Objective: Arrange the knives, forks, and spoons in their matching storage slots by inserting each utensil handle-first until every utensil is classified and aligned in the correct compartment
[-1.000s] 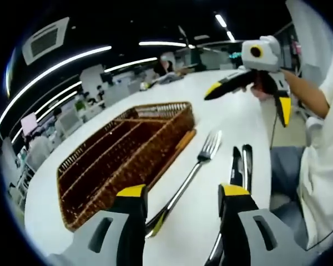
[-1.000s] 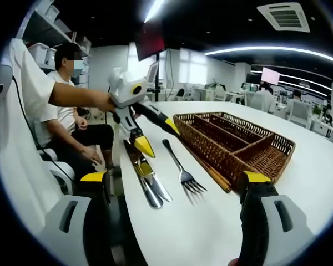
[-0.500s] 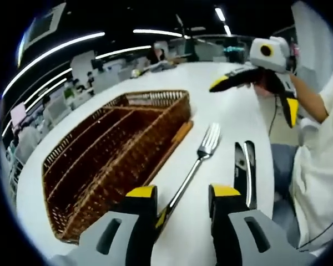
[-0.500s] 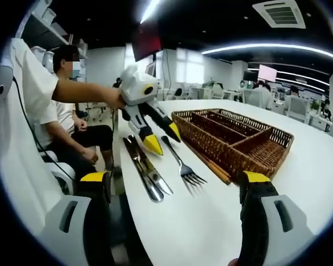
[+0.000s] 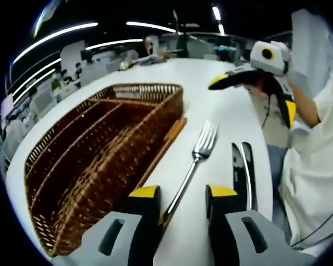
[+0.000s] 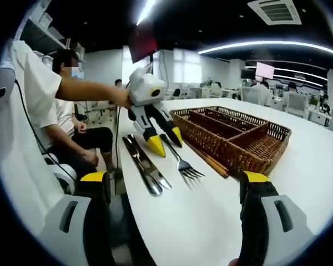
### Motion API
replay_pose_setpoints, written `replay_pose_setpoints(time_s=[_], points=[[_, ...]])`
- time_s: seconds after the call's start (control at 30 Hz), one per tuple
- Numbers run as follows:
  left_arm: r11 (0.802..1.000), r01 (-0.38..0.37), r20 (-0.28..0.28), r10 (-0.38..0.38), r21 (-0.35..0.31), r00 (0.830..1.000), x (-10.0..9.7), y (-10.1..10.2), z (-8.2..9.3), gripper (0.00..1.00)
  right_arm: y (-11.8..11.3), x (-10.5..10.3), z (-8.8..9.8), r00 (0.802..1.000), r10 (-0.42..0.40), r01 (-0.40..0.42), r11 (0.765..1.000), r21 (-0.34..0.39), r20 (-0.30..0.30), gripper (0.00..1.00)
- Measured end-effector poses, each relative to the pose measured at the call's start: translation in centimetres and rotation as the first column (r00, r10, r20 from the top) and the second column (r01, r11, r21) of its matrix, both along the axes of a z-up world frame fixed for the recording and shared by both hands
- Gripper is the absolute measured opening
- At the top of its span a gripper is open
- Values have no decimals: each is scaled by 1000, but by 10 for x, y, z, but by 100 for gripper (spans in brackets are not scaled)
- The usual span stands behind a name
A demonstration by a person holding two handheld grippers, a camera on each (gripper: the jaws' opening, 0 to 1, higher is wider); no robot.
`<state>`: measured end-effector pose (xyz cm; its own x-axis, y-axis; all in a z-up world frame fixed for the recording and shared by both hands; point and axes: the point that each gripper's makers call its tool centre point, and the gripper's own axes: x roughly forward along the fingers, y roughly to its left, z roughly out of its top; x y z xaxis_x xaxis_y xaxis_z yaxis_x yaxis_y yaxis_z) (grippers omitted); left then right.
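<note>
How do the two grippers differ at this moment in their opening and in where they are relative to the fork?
The left gripper has its jaws narrowed either side of the fork handle, low at the table; the right gripper has jaws spread wide with nothing between them. In the left gripper view, the right gripper is raised, beyond the fork's tines. Both have yellow-tipped jaws and are hand-held.

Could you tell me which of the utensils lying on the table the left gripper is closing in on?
The fork: its handle runs between the left gripper's jaws, while the knife and spoon lie together off to the side, outside them.
</note>
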<state>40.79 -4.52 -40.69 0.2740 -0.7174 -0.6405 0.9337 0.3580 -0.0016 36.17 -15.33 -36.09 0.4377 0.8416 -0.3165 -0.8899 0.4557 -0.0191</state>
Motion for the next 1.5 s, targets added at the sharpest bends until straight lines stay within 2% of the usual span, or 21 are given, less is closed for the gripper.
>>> replay_pose_setpoints(time_s=[0.07, 0.1, 0.17, 0.33, 0.53, 0.6, 0.63, 0.7, 0.87, 1.0, 1.07, 1.13, 1.17, 1.23, 1.27, 1.3, 1.33, 1.37, 1.4, 1.5], points=[[1000, 16, -2, -16, 5, 1000, -1, -2, 0, 26, 0, 0, 2, 1000, 4, -4, 1000, 12, 0, 100], [998, 58, -1, -58, 10, 998, -4, -6, 1, 25, 1, 0, 3, 1000, 3, -3, 1000, 22, 1, 100], [998, 68, -3, -68, 10, 998, -5, -8, 1, 20, 1, 1, 3, 1000, 4, -4, 1000, 24, 1, 100], [994, 104, -3, -104, -27, 995, -1, -19, 1, 8, -1, 2, -1, 1000, 4, -4, 1000, 21, -14, 100], [993, 94, -25, -96, -69, 995, 1, -21, 2, 5, -6, 3, -1, 1000, 1, 0, 1000, 22, -18, 100], [990, 99, -20, -101, -96, 995, 2, -19, 2, 3, -14, 7, 0, 1000, -16, 17, 999, 33, -21, 100], [988, 110, -2, -111, -111, 994, 3, -19, 3, 3, -15, 8, 0, 1000, -17, 18, 999, 41, -25, 100], [986, 96, -19, -100, -137, 995, 4, -19, 3, 3, -13, 6, 2, 999, -9, 11, 998, 63, -35, 100], [980, 168, 13, -168, -107, 986, 4, -20, 1, 4, -8, 3, 4, 999, 3, 1, 996, 93, -38, 100], [978, 159, -35, -166, -137, 986, 5, -19, 1, 7, -7, 3, 1, 999, 3, 1, 995, 96, -44, 100], [976, 148, -78, -162, -160, 984, 2, -21, 2, 13, -7, 2, 0, 999, 4, 0, 995, 96, -49, 100], [975, 146, -88, -162, -165, 983, 4, -20, 3, 17, -7, 0, -1, 999, 5, 0, 995, 97, -52, 100], [975, 150, -83, -165, -163, 983, 3, -20, 3, 16, -7, 0, -1, 999, 5, 0, 995, 98, -52, 100], [964, 241, 62, -235, -110, 970, 9, -18, -1, 14, -8, 1, -1, 999, 4, 1, 995, 101, -54, 100], [963, 248, 82, -240, -108, 967, 11, -18, -1, 14, -8, 2, -1, 999, 4, 1, 995, 102, -54, 100], [970, 199, 15, -198, -143, 980, 12, -17, -3, 14, -8, 3, -1, 999, 4, 1, 995, 102, -54, 100], [969, 200, 23, -199, -143, 980, 12, -18, -3, 13, -7, 2, -1, 999, 6, -1, 995, 102, -54, 100], [970, 209, 59, -203, -126, 977, 9, -21, -3, 12, -7, 2, -1, 999, 9, -3, 995, 100, -54, 100], [971, 203, 48, -198, -125, 979, 2, -25, -3, 12, -6, 2, -2, 998, 12, -6, 995, 98, -55, 100], [978, 190, 38, -187, -89, 982, 3, -21, -3, 12, -6, 0, -4, 998, 17, -12, 996, 90, -61, 100]])
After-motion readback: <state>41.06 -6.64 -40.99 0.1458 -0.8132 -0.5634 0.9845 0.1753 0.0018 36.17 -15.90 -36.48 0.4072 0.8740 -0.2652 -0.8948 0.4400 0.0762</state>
